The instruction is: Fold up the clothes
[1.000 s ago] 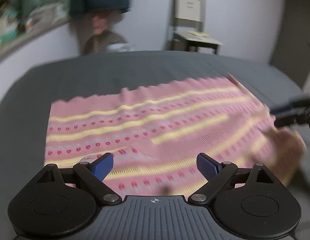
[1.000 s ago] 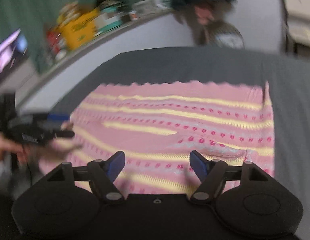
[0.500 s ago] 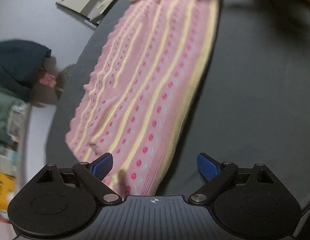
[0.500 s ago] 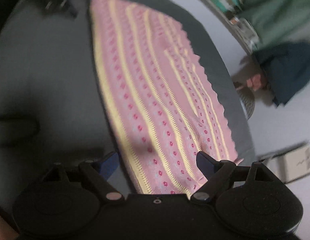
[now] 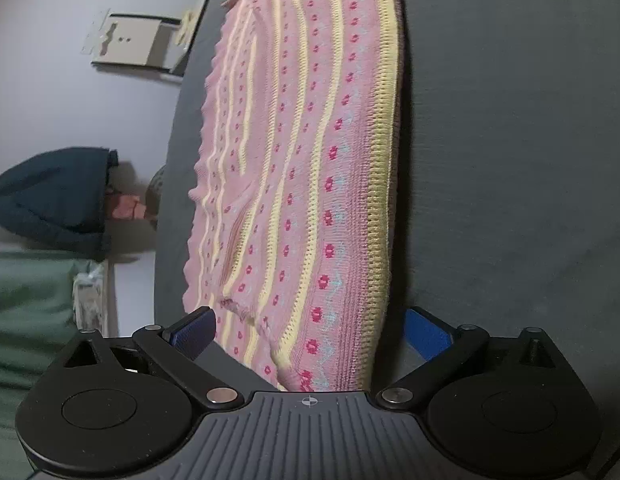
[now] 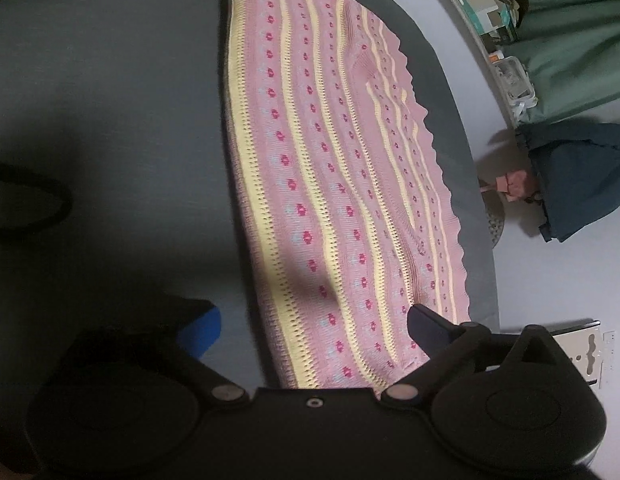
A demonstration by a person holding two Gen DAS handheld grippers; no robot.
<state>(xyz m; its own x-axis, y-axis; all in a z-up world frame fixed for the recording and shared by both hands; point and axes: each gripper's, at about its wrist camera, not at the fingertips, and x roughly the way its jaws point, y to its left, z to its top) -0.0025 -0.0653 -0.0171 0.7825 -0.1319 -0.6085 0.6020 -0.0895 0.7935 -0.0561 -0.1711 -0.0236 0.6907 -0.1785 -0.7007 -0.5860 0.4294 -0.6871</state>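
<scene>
I am holding my left gripper [image 5: 307, 330] and right gripper [image 6: 314, 330], jaws just spread wide, each straddling an end of the pink yellow-striped knitted garment [image 5: 310, 152] without pressing it.

Pale wall [image 5: 69, 92], grey bed surface [image 5: 510, 160], green curtain [image 6: 582, 40], cluttered shelf [image 6: 494, 12], dim light
</scene>
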